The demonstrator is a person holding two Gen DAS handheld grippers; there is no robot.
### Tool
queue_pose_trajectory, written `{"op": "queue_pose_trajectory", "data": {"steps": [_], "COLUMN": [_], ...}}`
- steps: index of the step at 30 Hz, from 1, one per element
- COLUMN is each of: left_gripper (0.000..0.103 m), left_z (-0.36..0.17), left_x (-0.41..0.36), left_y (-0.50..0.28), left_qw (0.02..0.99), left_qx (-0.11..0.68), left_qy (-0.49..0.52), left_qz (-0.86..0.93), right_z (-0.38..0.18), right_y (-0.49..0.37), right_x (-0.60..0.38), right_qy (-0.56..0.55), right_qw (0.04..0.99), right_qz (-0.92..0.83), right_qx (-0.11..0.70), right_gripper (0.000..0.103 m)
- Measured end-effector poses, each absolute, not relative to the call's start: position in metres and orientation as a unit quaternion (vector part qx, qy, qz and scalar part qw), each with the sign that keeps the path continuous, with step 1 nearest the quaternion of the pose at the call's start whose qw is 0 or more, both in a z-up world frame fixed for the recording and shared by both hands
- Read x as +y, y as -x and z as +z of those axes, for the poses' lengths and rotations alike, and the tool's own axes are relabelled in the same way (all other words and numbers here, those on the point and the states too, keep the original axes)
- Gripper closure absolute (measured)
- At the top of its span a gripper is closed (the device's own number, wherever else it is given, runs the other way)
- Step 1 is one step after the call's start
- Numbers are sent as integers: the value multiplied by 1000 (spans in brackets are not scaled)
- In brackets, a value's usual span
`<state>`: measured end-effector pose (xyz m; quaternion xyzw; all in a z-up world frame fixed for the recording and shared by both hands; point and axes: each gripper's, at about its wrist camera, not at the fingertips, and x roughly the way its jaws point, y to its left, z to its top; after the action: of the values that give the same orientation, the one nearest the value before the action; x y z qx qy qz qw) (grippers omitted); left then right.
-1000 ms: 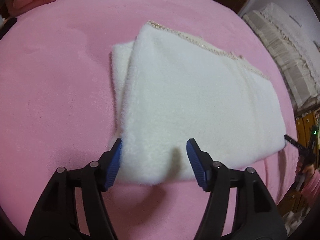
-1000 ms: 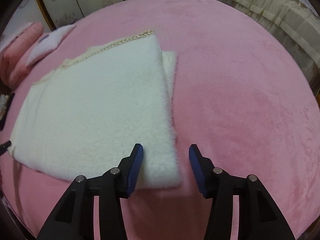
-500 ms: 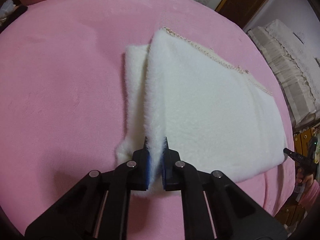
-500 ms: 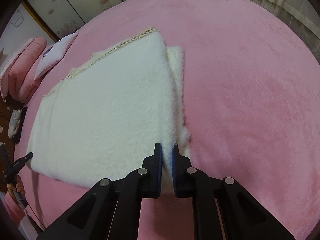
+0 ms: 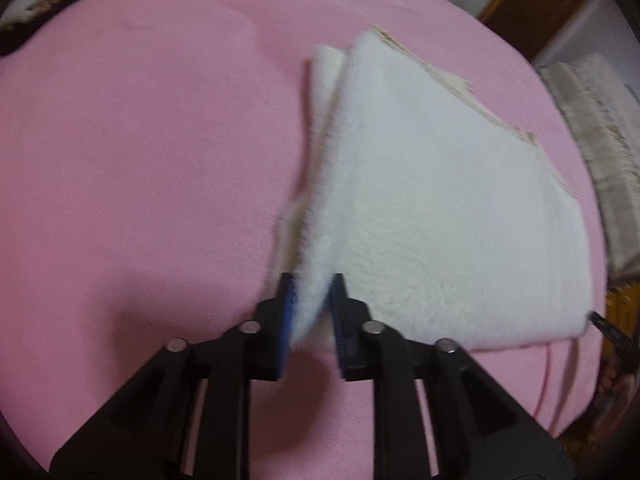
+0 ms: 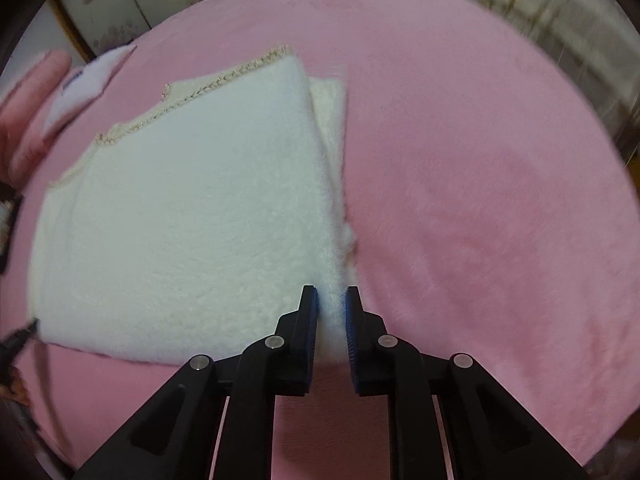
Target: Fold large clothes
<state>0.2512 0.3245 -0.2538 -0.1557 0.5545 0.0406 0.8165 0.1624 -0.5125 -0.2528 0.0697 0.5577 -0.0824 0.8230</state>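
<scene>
A folded white fleece garment (image 5: 440, 208) with a beige stitched far edge lies on the pink bed cover (image 5: 140, 160). My left gripper (image 5: 311, 280) pinches its near left corner, which stands raised off the bed. The jaws are opening a little, and fleece still fills the gap between the blue pads. In the right wrist view the same garment (image 6: 192, 208) stretches away to the left. My right gripper (image 6: 331, 292) holds its near right corner. Those jaws are also opening slightly, with fleece packed between them. A lower layer peeks out along the garment's side.
The pink bed cover (image 6: 480, 160) runs wide on all sides. Pink pillows (image 6: 28, 120) and a pale pillow (image 6: 88, 84) lie at the far left. Beige ruffled bedding (image 5: 592, 140) stands beyond the bed's right edge. A dark object (image 5: 40, 36) sits at the far left corner.
Both grippers went from open around the near corners to clamped on them. Since then the jaws have widened a bit and the left corner has risen and shifted sideways.
</scene>
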Motion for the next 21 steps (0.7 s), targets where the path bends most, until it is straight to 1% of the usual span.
{"op": "queue_pose_trajectory", "data": {"steps": [1, 2, 3, 4, 5, 7, 8, 9, 11, 12, 13, 14, 16, 18, 21], "left_gripper": [61, 55, 50, 50, 50, 50, 50, 50, 50, 53, 62, 67, 84, 90, 90], "left_z": [-250, -239, -229, -222, -211, -196, -188, -184, -187, -194, -200, -205, -218, -235, -257], "left_x": [322, 321, 317, 314, 307, 291, 278, 262, 225, 206, 184, 167, 141, 123, 113], "left_y": [-257, -254, -251, -249, -246, -240, -238, -237, -239, -243, -242, -240, -240, -245, -259], "left_qw": [817, 821, 824, 825, 830, 845, 853, 855, 841, 831, 822, 814, 800, 784, 764], "left_qx": [551, 540, 530, 522, 511, 491, 484, 486, 529, 549, 565, 575, 593, 612, 629], "left_qy": [154, 141, 126, 119, 118, 118, 108, 94, 80, 77, 73, 68, 58, 49, 80], "left_qz": [72, 119, 156, 179, 187, 172, 166, 153, 83, 43, -1, -40, -77, -96, -115], "right_z": [-242, -232, -220, -209, -202, -199, -203, -208, -227, -240, -251, -260, -270, -277, -287], "right_y": [-158, -154, -148, -142, -138, -138, -141, -142, -146, -148, -149, -149, -148, -146, -153], "right_x": [-505, -499, -491, -482, -471, -449, -435, -424, -396, -378, -362, -345, -320, -307, -307], "right_qy": [-51, -40, -31, -28, -31, -55, -82, -110, -194, -236, -256, -262, -255, -250, -243], "right_qw": [840, 853, 868, 882, 892, 893, 887, 882, 858, 838, 823, 813, 805, 797, 788], "right_qz": [-94, -105, -115, -120, -117, -97, -74, -51, 13, 48, 72, 91, 118, 143, 163], "right_qx": [532, 510, 481, 454, 436, 437, 448, 455, 476, 490, 501, 512, 523, 531, 541], "right_gripper": [85, 73, 64, 51, 50, 51, 52, 56, 79, 84, 90, 92, 95, 96, 98]}}
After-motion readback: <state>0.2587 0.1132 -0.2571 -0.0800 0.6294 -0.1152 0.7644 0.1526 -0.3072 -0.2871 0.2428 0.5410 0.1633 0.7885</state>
